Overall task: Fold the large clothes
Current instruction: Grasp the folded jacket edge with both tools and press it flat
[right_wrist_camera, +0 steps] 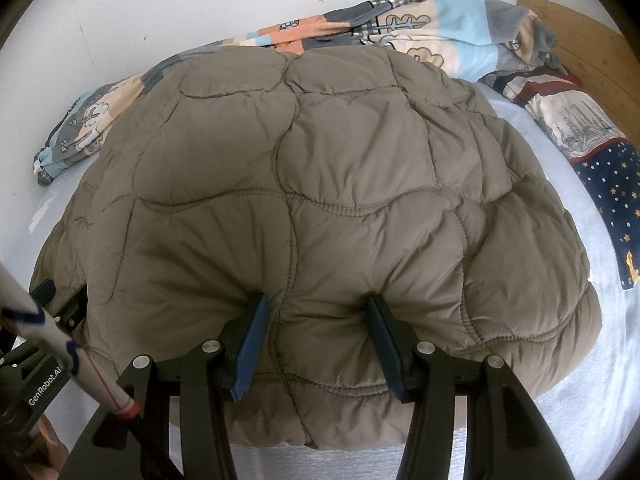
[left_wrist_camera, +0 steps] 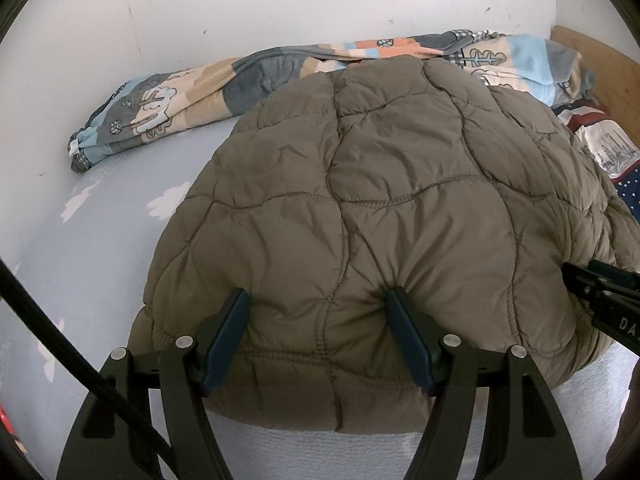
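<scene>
1. The olive-brown quilted puffer coat [left_wrist_camera: 380,200] lies in a thick, already doubled bundle on the pale blue cloud-print bedsheet [left_wrist_camera: 100,216], its far edge touching the patchwork cartoon-print blanket [left_wrist_camera: 168,96] bunched along the wall.
2. The left gripper [left_wrist_camera: 318,312] has its tongs spread apart, blue pads pressed into the coat's near edge and straddling a padded panel without pinching it.
3. The right gripper [right_wrist_camera: 316,316] stands the same way further along that near edge, tongs apart and dimpling the fabric.
4. The step looks like flattening or getting ready to grip the hem; the padding is springy, so press down evenly with both tools.
5. To fold further, close each pair deep on the whole thickness, since slick fabric may slip.
6. Lift both sides together toward the blanket, keeping the edge level.
</scene>
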### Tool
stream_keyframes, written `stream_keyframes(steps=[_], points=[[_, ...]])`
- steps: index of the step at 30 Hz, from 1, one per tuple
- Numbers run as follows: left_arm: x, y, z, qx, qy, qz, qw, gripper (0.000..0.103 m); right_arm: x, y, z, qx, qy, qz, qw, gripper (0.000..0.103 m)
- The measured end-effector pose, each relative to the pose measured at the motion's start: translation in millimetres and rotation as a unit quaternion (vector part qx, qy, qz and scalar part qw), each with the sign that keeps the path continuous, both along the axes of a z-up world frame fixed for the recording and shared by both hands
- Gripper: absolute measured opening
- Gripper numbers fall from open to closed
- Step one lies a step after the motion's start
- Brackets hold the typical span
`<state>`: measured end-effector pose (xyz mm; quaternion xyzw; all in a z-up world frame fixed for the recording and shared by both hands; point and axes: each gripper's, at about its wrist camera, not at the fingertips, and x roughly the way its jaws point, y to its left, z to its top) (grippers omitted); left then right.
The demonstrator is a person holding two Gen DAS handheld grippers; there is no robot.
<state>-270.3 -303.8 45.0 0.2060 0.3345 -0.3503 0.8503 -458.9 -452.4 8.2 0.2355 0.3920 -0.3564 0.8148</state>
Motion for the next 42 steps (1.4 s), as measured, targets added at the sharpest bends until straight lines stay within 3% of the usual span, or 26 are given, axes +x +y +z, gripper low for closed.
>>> stream_keyframes(steps=[10, 16, 21, 26, 35, 42], points=[[6.2, 8.4, 11.3, -0.019, 0.034, 0.007, 0.9992, 0.07, -25.5, -2.8, 28.3, 0.025, -0.057, -0.006, 0.998, 0.056], [22.5, 31.8, 37.7, -0.059, 0.013, 0.045, 0.9972, 0.07, -70.5, -35.3, 55.3, -0.007, -0.077, -0.084, 0.993, 0.056], [54.8, 41.1, 15.3, -0.035, 0.075, 0.087, 0.9928, 0.07, -105.5, -70.4, 41.2, 0.034, -0.067, -0.15, 0.986, 0.056], [53.6, 35.4, 8.3, -0.016, 0.069, 0.091, 0.9933, 0.072, -111.4, -84.8, 14.5, 0.081, -0.061, -0.152, 0.983, 0.056], [64.1, 32.5, 1.3, -0.01, 0.084, 0.087, 0.9926, 0.077, -99.3, -86.1, -1.0, 0.078, -0.022, -0.155, 0.985, 0.056], [61.8, 33.4, 3.3, -0.007, 0.079, 0.087, 0.993, 0.077, -94.7, -80.2, 3.2, 0.058, -0.004, -0.145, 0.988, 0.056]])
